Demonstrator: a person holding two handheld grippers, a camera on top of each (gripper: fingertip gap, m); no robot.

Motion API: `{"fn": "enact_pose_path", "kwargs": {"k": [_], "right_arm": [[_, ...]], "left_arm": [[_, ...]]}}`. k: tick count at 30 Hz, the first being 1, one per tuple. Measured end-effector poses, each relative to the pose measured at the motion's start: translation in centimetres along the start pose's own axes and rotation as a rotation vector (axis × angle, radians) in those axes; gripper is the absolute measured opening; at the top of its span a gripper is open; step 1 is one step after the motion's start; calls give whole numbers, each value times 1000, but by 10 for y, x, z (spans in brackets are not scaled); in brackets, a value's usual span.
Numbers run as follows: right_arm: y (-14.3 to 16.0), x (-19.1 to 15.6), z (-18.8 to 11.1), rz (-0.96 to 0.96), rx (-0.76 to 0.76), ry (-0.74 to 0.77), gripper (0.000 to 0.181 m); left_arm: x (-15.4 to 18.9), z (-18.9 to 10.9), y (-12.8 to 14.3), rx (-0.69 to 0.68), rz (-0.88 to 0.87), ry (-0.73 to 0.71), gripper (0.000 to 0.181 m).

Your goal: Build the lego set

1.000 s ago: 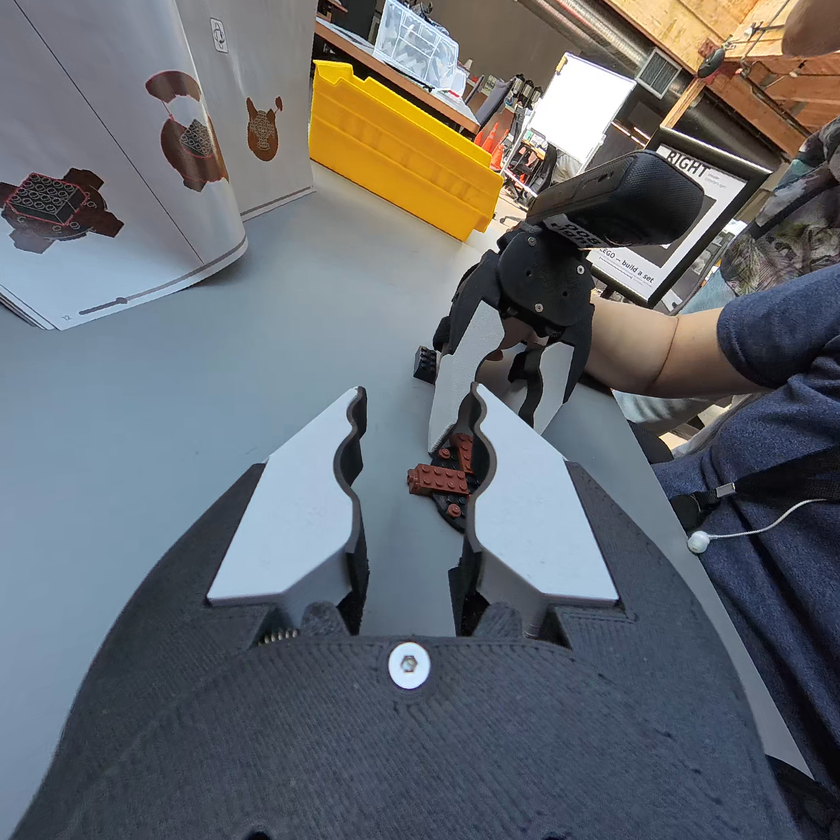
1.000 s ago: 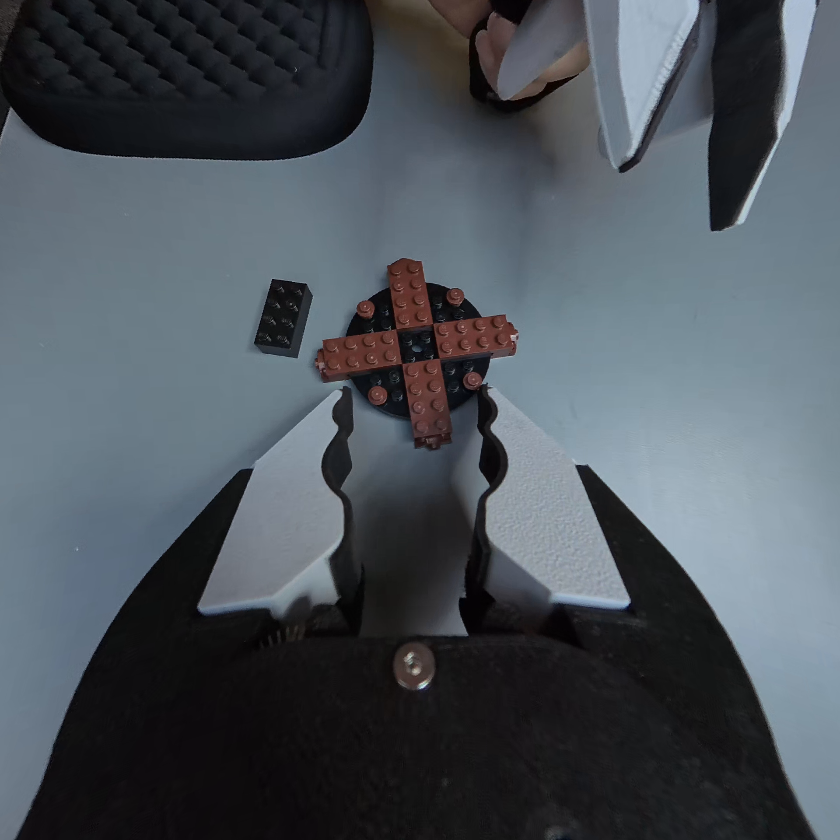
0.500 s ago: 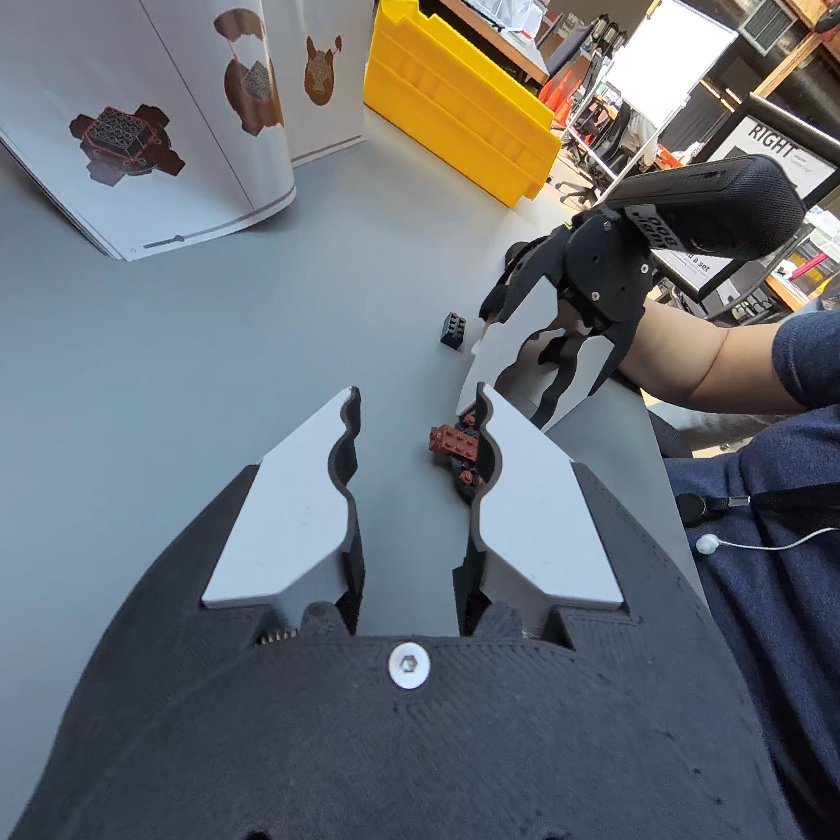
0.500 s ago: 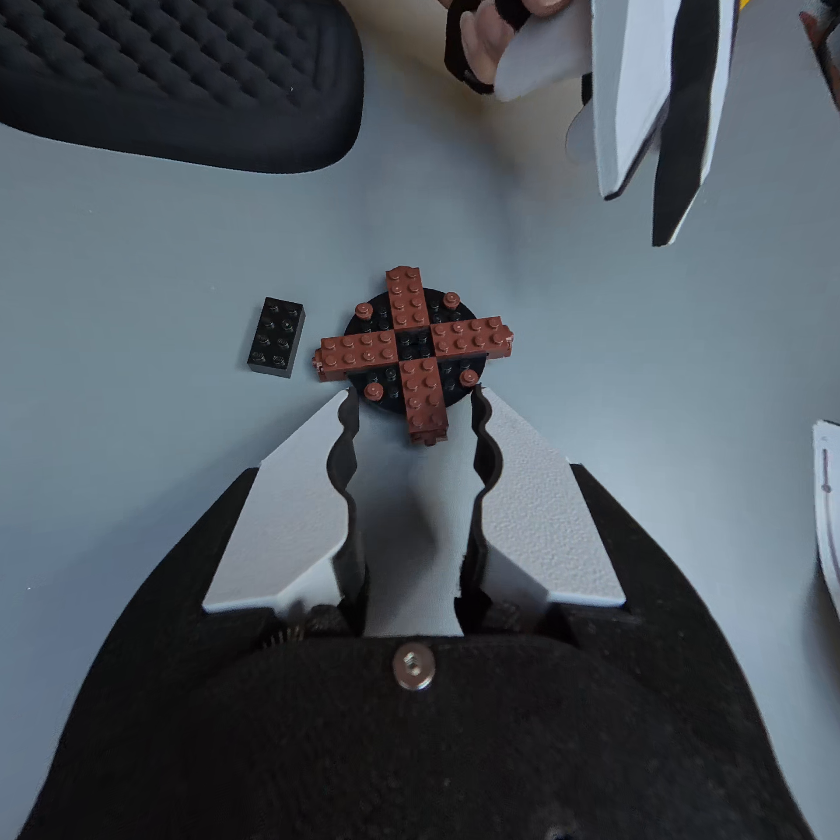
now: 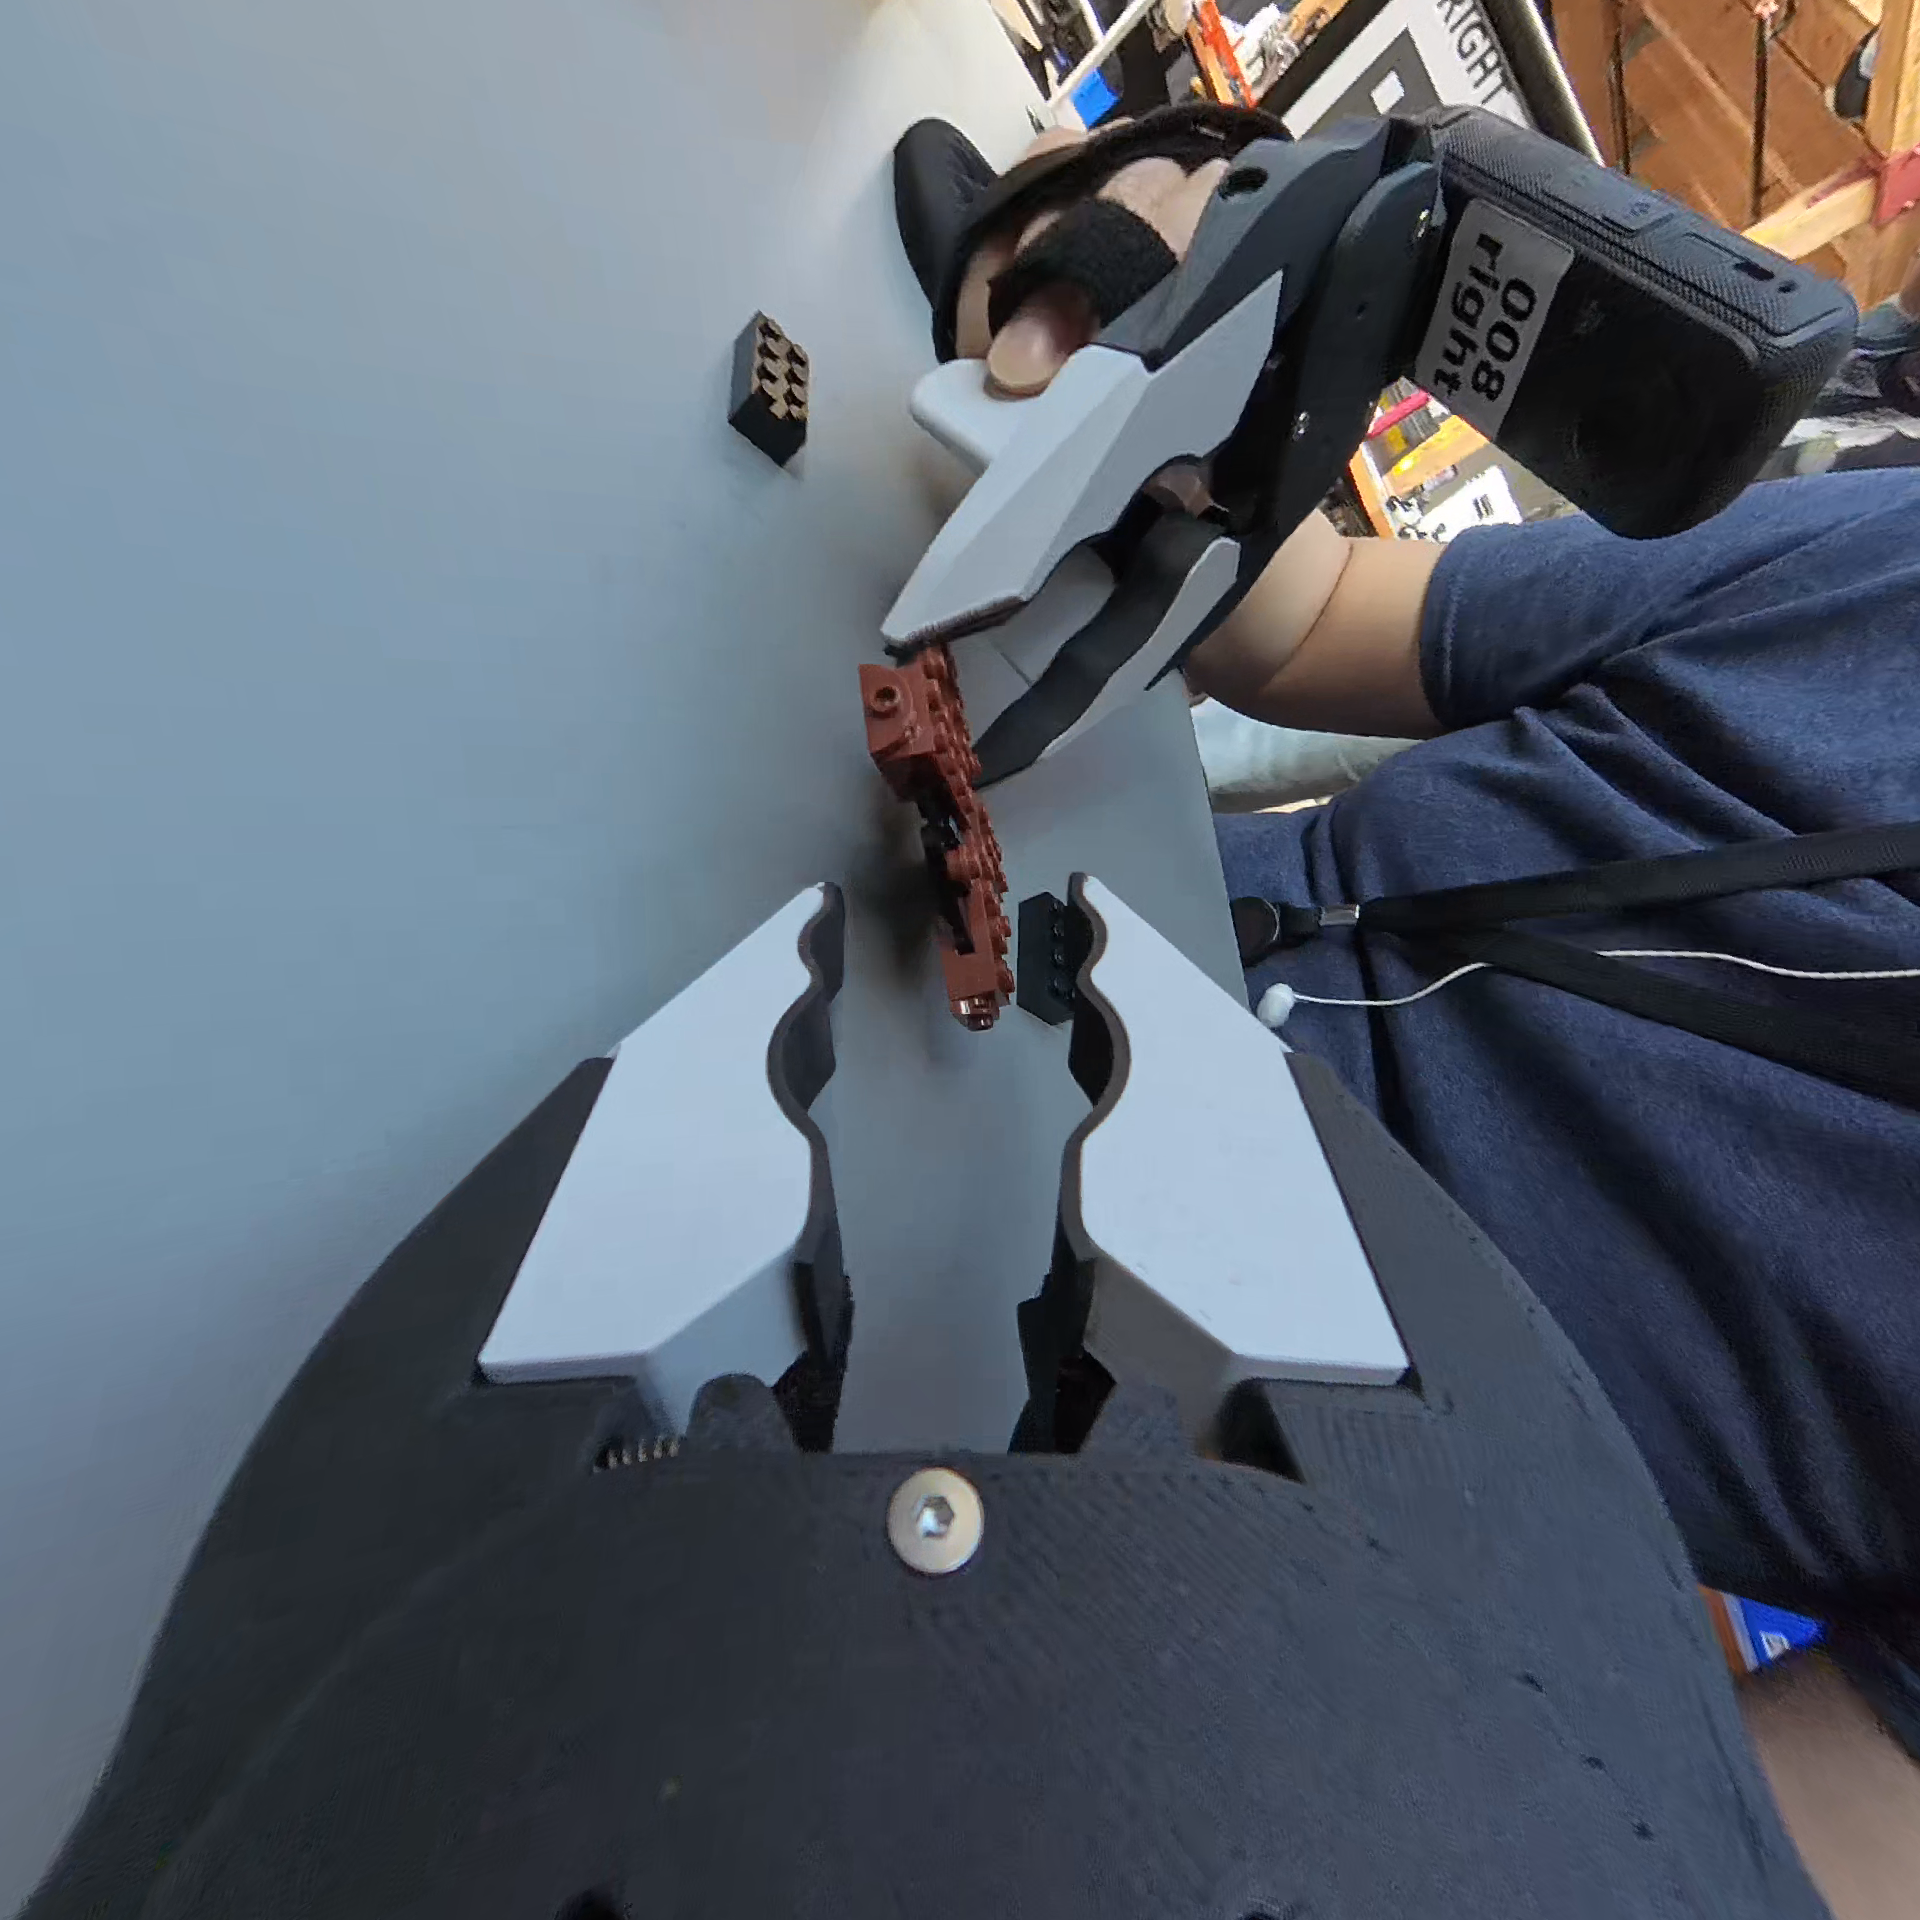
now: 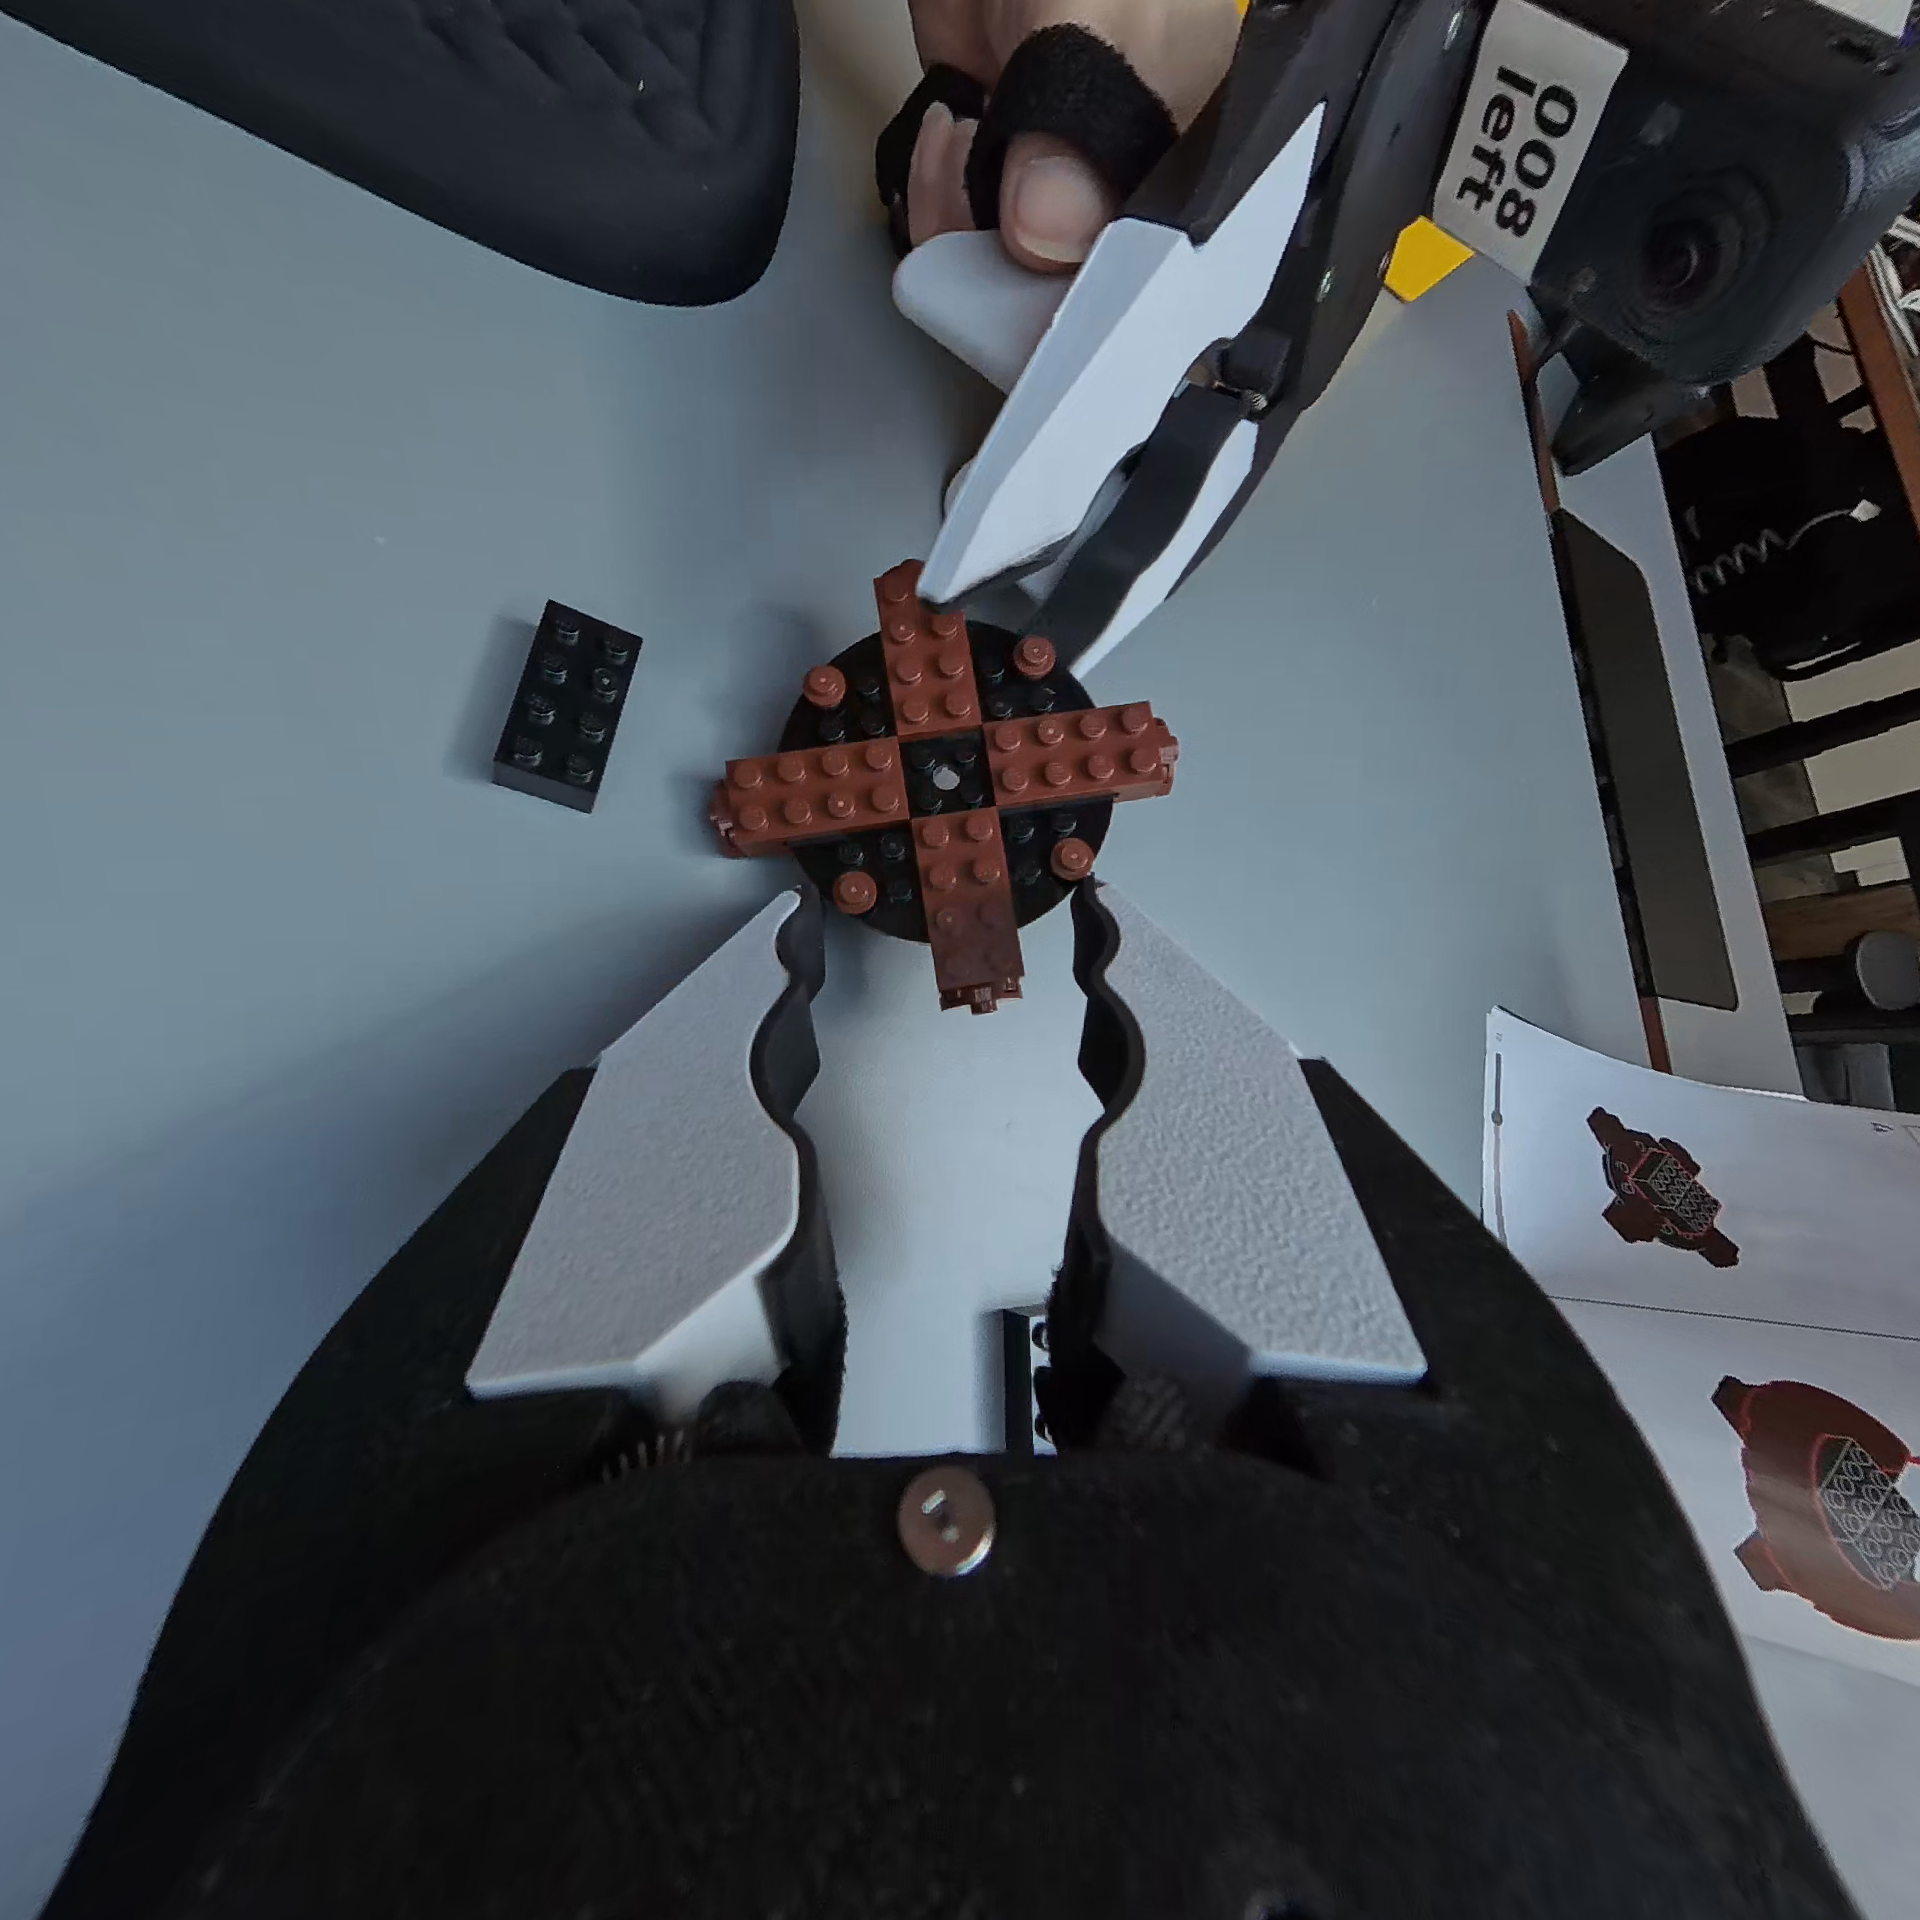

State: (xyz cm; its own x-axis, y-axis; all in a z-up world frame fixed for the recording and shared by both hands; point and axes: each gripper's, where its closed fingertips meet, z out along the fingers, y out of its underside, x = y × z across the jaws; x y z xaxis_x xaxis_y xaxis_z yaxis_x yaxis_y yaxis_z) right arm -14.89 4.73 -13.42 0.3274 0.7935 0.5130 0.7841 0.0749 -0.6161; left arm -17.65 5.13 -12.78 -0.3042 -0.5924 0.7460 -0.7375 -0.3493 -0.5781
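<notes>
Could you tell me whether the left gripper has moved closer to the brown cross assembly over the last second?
Yes. In the right wrist view the left gripper has come down to the brown cross assembly's far arm.

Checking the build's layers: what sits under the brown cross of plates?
A round black plate lies under the brown cross, showing between its arms. The part beneath the arms is covered.

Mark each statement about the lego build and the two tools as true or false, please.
1. Brown plates form a cross on a round black plate. True.
2. The loose black brick sits on the cross. False: it lies on the table, apart from it.
3. The right tool is open. True.
4. The left tool grips the black brick. False: it is open, tips by the cross's far arm.
</notes>
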Motion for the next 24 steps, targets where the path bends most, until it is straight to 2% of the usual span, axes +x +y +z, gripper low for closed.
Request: {"fn": "enact_pose_path", "kwargs": {"k": [4,6,9,11,15,17,21,24], "right_arm": [[-2,7,-1,17,18,39,47],[-2,8,-2,34,26,39,46],[-1,11,-4,82,42,31,46],[-2,19,-11,143,66,38,54],[-21,47,-38,366,254,12,58],[-22,64,-49,458,291,1,59],[-19,90,-56,418,231,32,66],[-23,105,-54,418,158,9,80]], "left_arm": [[2,6,5,-38,-5,16,29],[3,7,6,-51,13,13,12],[3,3,-1,-25,41,-13,9],[4,-3,-7,-4,50,-31,9],[13,-20,-29,47,80,-61,9],[17,-27,-40,47,75,-74,9],[22,-41,-68,48,85,-112,9],[29,-50,-92,73,114,-117,9]]}}
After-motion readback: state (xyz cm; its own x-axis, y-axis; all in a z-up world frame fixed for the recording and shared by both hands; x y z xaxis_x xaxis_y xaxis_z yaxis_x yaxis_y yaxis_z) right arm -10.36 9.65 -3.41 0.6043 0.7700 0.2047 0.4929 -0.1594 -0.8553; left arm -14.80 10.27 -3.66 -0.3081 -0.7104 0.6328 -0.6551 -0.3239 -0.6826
